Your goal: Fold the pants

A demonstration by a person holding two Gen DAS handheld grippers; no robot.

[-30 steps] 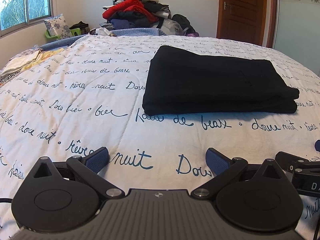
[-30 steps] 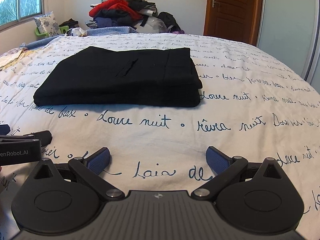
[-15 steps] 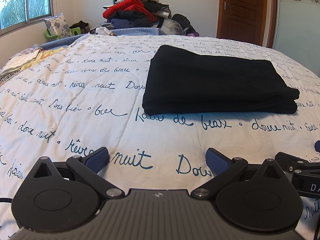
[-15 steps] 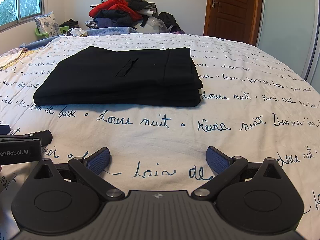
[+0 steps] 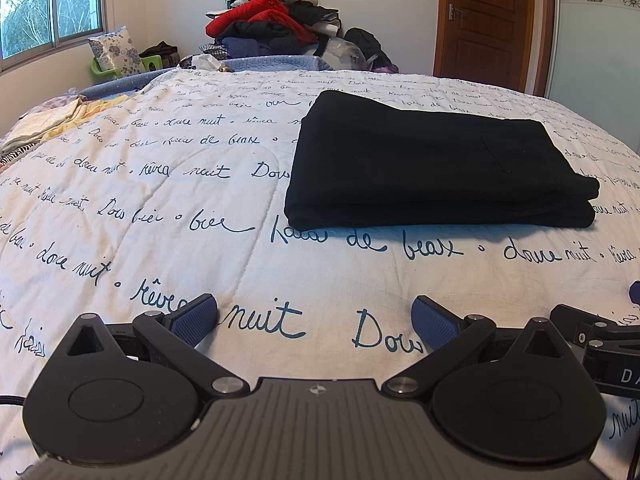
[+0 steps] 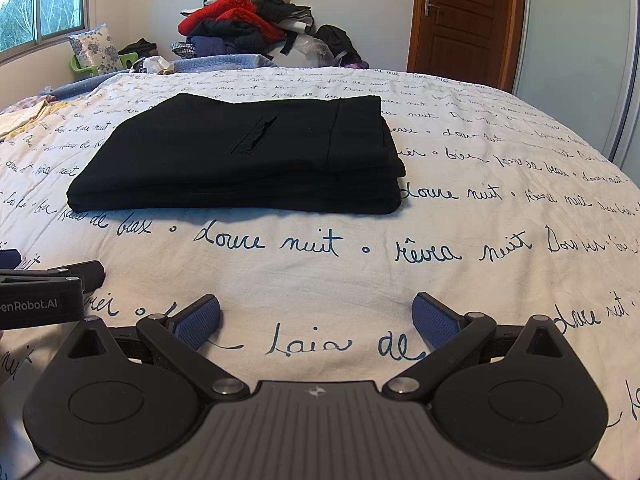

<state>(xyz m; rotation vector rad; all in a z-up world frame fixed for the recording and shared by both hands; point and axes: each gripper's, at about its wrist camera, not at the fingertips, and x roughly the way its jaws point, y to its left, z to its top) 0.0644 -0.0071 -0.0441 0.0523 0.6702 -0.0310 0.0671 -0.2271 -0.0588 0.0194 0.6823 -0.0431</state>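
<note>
My left gripper point(image 5: 315, 316) and right gripper point(image 6: 316, 316) both gape wide and empty, black fabric pants point(image 6: 240, 156) folded flat at 12 o'clock on the white script-printed quilt point(image 6: 460, 216); any snagging nudge would likely slide the stacked layers apart.

Bed: white quilted bedspread with dark script lettering point(image 5: 168, 216), under and ahead of the fingers
Door: brown wooden panelled door point(image 5: 486, 20), far right
Window: daylit glass window point(image 5: 48, 4), far left

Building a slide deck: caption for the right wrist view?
Open right gripper rests before folded black pants on a script-printed bedspread.
</note>
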